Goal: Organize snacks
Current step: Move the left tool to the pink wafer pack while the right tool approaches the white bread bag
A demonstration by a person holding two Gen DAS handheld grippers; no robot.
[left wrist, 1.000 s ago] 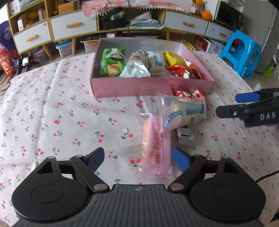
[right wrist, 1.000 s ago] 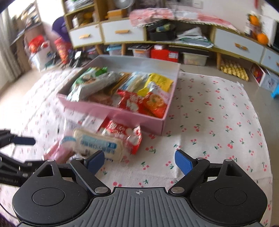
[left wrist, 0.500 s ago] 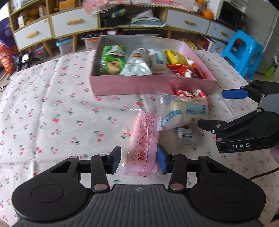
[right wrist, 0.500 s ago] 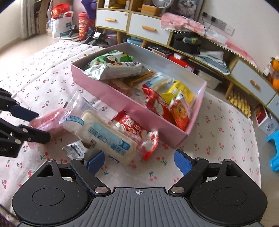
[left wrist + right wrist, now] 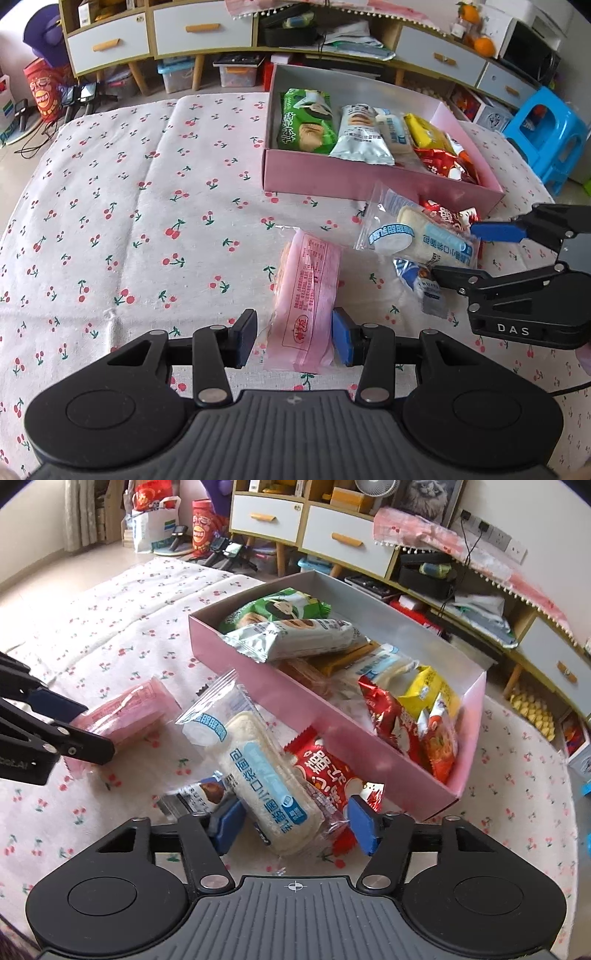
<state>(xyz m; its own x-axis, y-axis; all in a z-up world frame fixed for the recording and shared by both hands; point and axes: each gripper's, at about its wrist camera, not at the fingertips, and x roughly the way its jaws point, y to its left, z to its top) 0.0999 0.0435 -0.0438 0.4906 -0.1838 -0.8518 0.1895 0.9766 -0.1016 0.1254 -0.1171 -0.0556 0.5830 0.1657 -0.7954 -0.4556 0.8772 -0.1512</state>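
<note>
My left tool (image 5: 293,338) pinches the pink wafer pack (image 5: 308,295). My right tool (image 5: 295,821) has just been closing around the bread packet (image 5: 267,779), pads barely touching; the slick wrapper could slip before reaching the pink box (image 5: 328,723) ahead.

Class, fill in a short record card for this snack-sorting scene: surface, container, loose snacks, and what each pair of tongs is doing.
Surface: cherry-print cloth
Container: open pink box, already holding several snack packs
Loose snacks: pink packet, white bread pack, red packet, small blue-and-silver packet, all outside the box
Left tongs: shut on the pink packet, having just closed
Right tongs: just been closing around the white bread pack; contact of the pads unclear
</note>
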